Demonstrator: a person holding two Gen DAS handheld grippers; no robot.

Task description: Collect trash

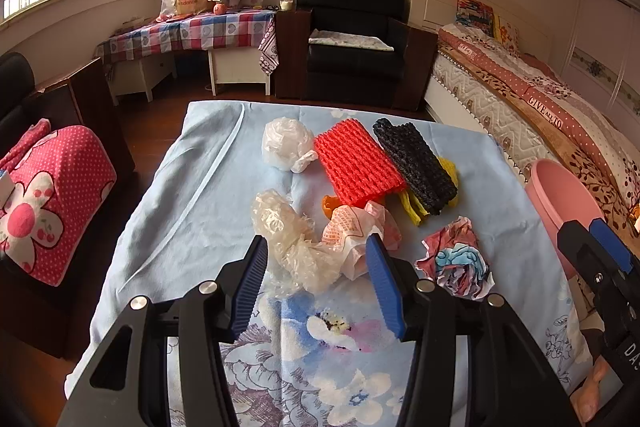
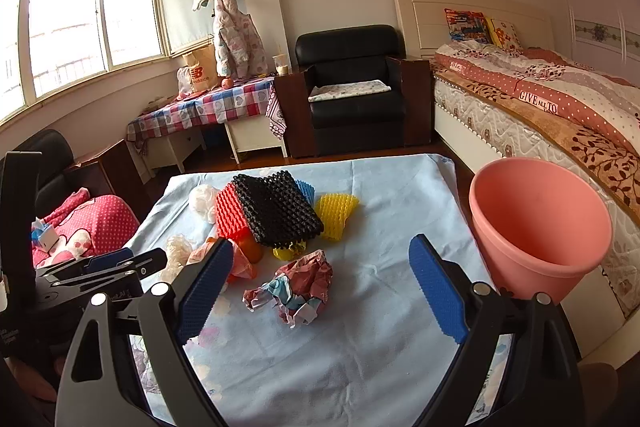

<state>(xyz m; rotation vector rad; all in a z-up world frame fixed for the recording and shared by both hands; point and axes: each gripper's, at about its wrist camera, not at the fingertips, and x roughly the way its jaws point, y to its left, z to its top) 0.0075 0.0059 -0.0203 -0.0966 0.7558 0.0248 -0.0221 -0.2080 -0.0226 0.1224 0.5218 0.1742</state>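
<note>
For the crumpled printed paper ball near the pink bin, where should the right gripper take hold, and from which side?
Judging by its pose, grip the crumpled paper ball across its bulky middle, coming from the near side, above. It lies loose on the blue cloth, apart from the other scraps, directly ahead of the open right gripper; its folds should compress, and the pink bin is right beside it.

The left claw [image 1: 316, 255] points forward and downward, its two blue-padded fingers [image 1: 252, 279] spread wide apart with nothing pressed between the pads. The right claw [image 2: 320, 267] also tilts downward, less steeply, and its blue pads [image 2: 438, 291] stand wide apart, gripping nothing. In the left wrist view the right claw shows at the near right edge; in the right wrist view the left claw appears at the near left, low beside it.
</note>
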